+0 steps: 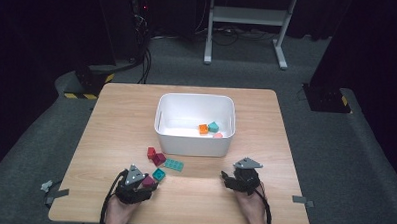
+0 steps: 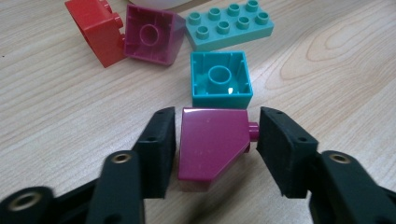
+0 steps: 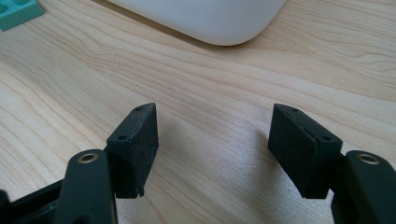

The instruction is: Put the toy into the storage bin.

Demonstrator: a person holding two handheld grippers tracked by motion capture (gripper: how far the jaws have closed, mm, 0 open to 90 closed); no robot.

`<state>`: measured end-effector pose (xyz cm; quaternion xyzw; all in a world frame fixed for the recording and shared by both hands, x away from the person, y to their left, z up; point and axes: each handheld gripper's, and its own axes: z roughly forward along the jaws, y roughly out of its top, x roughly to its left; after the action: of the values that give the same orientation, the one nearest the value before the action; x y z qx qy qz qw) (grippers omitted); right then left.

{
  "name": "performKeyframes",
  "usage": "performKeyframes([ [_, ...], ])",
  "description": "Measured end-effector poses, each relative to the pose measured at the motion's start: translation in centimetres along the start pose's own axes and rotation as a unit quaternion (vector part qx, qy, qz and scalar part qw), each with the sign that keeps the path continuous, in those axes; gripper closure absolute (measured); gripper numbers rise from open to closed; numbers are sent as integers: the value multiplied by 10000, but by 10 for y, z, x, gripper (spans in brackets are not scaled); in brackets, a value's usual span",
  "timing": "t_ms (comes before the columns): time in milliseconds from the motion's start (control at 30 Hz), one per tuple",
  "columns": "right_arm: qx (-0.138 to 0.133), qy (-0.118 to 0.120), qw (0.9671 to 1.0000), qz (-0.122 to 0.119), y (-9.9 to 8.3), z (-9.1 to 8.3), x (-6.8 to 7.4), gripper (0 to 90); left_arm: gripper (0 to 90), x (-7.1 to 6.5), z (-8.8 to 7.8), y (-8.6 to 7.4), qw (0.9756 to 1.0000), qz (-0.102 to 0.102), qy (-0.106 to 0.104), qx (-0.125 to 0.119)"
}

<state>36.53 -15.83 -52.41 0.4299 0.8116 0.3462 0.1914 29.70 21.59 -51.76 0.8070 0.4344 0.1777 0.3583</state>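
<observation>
At the near left of the table [image 1: 110, 139], the left gripper [image 2: 212, 142] has a magenta sloped brick [image 2: 210, 144] between its jaws. The left pad lies against the brick's flat side; the right pad sits at the tip of a small stud on the other side, so the jaws look closed on the brick or all but closed. The brick rests on the wood. It is hard, glossy plastic, by the look of it light and stiff, not fragile, though its smooth faces could slip. The slanted top gives poor purchase, so I judge the two upright side faces the best hold, low on the body and not on the stud.

At the near right, the right gripper [image 3: 212, 149] stands wide open over bare wood, holding nothing.

Just beyond the magenta brick lies a teal square brick [image 2: 220, 79], hollow side up. Farther off lie a mint flat plate [image 2: 229, 23], a purple brick [image 2: 150, 35] and a red brick [image 2: 95, 30], close together.

Farthest stands the white bin [image 1: 193, 144], with an orange block [image 1: 203, 128], a teal block [image 1: 213, 126] and a pink block [image 1: 217, 135] inside.
</observation>
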Motion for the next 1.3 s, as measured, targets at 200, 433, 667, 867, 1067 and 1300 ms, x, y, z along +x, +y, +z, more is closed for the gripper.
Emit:
performKeyframes([
  [200, 1, 1, 10000, 1, 0, 0, 0, 331, 565, 1, -6, -3, 9999, 45, -16, -151],
  [433, 0, 2, 10000, -2, 0, 0, 0, 330, 566, 6, -16, 2, 9995, -15, -131, -271],
  [667, 3, 7, 10000, -4, 0, 0, 0, 326, 566, 13, -28, 16, 9980, -136, -438, -440],
  [867, 7, 11, 10000, -12, 0, 0, 0, 323, 566, 20, -40, 39, 9978, 67, -528, -395],
  [1067, 11, 18, 10000, -25, 0, 0, 0, 316, 566, 30, -52, 58, 9977, -12, -505, -458],
  [1300, 21, 30, 10000, -37, 0, 0, 0, 307, 566, 34, -76, 98, 9959, -207, -506, -722],
])
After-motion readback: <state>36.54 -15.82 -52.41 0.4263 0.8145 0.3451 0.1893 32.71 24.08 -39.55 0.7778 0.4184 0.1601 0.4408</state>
